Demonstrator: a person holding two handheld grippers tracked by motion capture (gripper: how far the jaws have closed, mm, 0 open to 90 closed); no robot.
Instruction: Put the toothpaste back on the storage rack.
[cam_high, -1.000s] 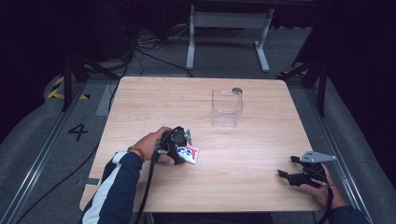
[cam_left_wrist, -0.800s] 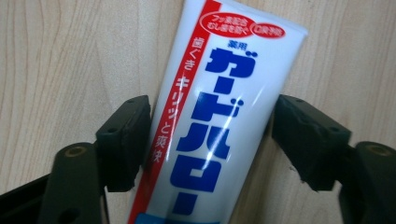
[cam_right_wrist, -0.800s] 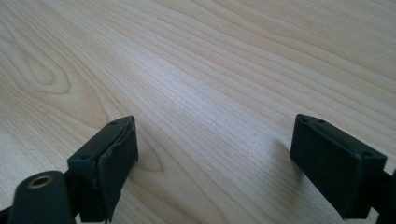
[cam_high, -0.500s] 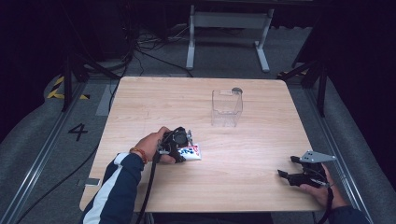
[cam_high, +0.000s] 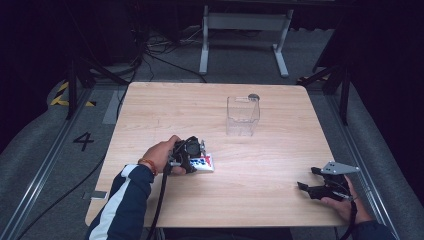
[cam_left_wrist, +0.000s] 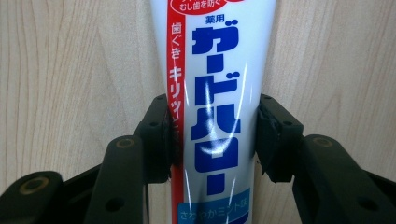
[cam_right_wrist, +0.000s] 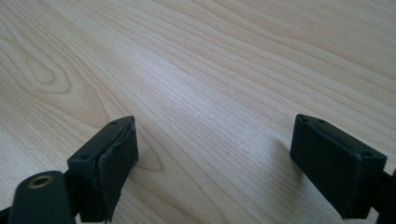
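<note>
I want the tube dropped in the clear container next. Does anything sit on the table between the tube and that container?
Nothing visible does. The white toothpaste tube with blue lettering lies between the left gripper's jaws; bare wooden table stretches to the clear plastic container.

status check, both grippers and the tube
Left gripper shut on toothpaste tube, flat on table. Right gripper open, idle. Clear container stands apart.

A clear container (cam_high: 243, 116) is seen on the wooden table (cam_high: 165, 110), well beyond the left claw (cam_high: 199, 159). A small dark disc (cam_high: 254, 96), possibly a lid, lies just behind the container. A 4 (cam_high: 83, 141) is marked on the floor (cam_high: 45, 150), left of that claw.
</note>
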